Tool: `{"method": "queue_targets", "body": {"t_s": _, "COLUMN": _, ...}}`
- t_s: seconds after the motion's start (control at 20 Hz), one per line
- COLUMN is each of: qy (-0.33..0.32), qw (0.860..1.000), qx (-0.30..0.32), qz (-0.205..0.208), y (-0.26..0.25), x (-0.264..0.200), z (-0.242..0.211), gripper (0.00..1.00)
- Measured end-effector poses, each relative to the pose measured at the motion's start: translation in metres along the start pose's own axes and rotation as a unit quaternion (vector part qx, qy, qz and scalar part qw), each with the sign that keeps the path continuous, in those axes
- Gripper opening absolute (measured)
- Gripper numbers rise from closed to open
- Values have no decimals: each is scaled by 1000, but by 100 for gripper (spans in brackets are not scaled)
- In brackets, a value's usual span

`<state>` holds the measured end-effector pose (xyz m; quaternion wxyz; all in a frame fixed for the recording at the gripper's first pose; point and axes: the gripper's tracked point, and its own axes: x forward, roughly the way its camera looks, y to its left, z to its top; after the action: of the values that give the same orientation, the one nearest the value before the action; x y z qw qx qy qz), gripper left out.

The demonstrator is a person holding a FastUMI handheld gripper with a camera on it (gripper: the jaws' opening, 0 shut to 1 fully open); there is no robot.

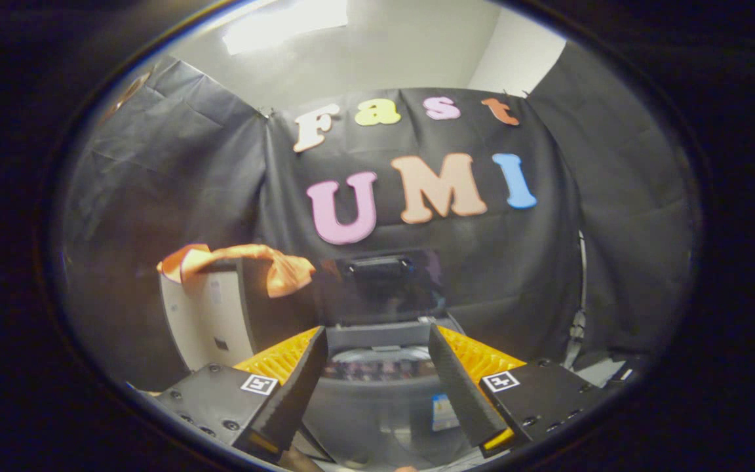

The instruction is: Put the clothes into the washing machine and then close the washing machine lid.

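My gripper point(375, 337) is open, its two fingers spread with nothing between them. Seen through the gap between them is the grey top-loading washing machine point(377, 400). Its dark lid point(381, 285) stands raised upright just beyond the fingertips. An orange cloth point(246, 262) is draped over the top of a white box-like stand point(204, 314), beyond the left finger and to the left of the lid. The gripper is apart from the cloth.
Black cloth walls close in the booth behind and on both sides. A cable or strap point(577, 328) hangs on the wall beyond the right finger. A bright ceiling light point(286, 23) is overhead.
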<state>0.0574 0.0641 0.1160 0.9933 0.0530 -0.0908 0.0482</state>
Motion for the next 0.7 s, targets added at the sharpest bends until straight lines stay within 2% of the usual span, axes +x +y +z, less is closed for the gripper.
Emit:
{"method": "queue_targets", "body": {"t_s": 0.15, "qy": 4, "qw": 999, "qx": -4, "qz": 44, "y": 51, "x": 53, "z": 42, "gripper": 98}}
{"method": "queue_targets", "body": {"t_s": 0.4, "qy": 15, "qw": 988, "qx": 21, "qz": 155, "y": 162, "x": 141, "z": 104, "gripper": 99}}
{"method": "queue_targets", "body": {"t_s": 0.6, "qy": 84, "qw": 975, "qx": -4, "qz": 208, "y": 236, "x": 211, "z": 100, "gripper": 100}}
{"method": "queue_targets", "body": {"t_s": 0.7, "qy": 122, "qw": 972, "qx": -22, "qz": 200, "y": 252, "x": 239, "z": 83, "gripper": 100}}
